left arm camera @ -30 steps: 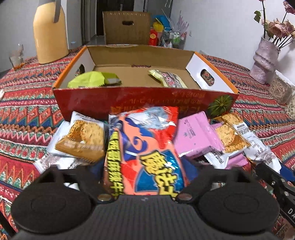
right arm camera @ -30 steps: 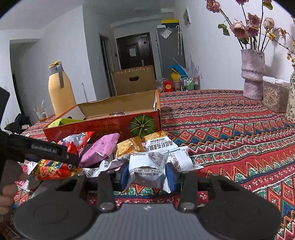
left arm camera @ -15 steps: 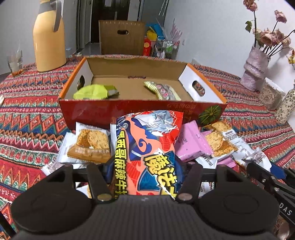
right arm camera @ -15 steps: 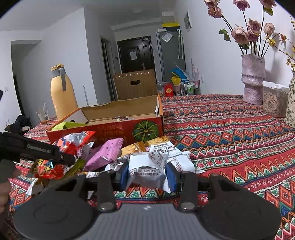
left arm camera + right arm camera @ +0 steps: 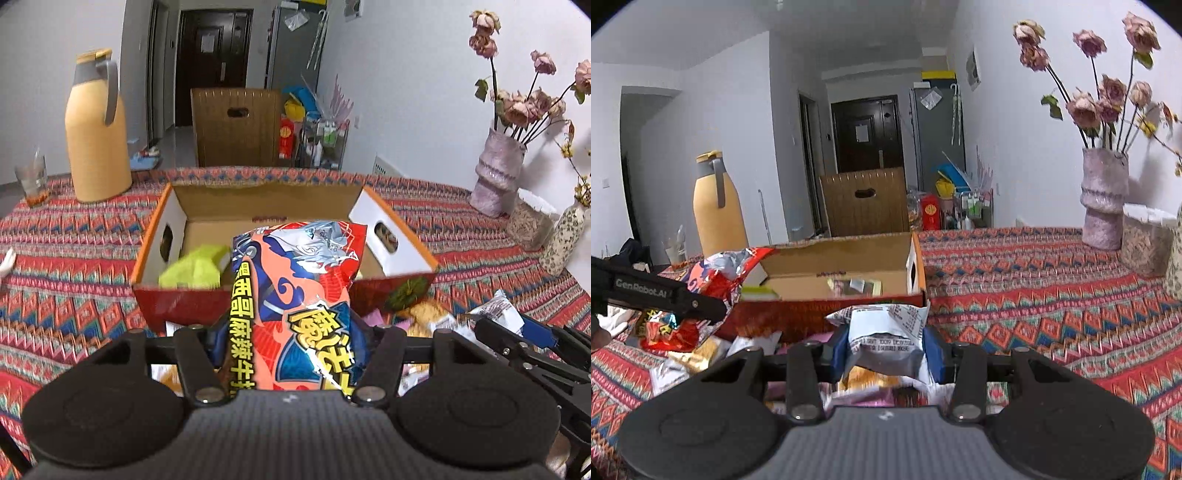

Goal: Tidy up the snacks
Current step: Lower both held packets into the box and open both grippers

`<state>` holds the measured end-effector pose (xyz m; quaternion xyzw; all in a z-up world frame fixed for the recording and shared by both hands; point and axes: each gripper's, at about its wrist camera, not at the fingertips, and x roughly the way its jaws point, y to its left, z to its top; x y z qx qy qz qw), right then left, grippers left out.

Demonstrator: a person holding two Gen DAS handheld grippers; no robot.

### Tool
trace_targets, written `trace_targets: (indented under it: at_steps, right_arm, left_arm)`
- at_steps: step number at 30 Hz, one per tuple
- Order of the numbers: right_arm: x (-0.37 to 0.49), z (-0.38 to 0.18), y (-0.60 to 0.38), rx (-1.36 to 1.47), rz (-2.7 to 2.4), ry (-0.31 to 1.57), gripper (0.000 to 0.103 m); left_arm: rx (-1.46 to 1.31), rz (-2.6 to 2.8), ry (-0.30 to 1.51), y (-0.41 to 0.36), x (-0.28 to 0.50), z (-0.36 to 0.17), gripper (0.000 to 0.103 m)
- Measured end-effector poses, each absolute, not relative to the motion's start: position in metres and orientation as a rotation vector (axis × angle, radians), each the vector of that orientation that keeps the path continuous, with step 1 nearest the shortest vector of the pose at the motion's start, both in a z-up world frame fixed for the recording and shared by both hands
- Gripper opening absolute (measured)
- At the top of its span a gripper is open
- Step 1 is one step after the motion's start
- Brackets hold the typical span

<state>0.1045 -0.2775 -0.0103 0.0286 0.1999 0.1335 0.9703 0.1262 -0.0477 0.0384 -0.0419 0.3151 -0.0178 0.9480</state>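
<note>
Left claw (image 5: 291, 343) pinching red snack bag (image 5: 299, 288) w/ right claw (image 5: 884, 347) gripping white pkt (image 5: 886, 328), prob. cookies.

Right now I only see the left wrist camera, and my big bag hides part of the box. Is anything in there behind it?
Observer: Yes, a small striped packet lies on the floor of the box.
Operator: Does my bag stick out underneath?
Observer: Yes, the bottom end of the bag hangs below the left gripper, whose jaws have just been closing on it, above the snack pile.
Operator: What's the other gripper got?
Observer: The right gripper is shut on a white packet, printed numbers facing up.
</note>
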Motion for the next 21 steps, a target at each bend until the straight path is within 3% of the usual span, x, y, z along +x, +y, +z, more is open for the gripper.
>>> trace_targets:
  at_steps: [21]
  right_arm:
    - [0.210,0.021,-0.230,-0.012,0.299,0.377,0.042]
  left_arm:
    - [-0.128,0.030,0.579,-0.032,0.204,0.062,0.061]
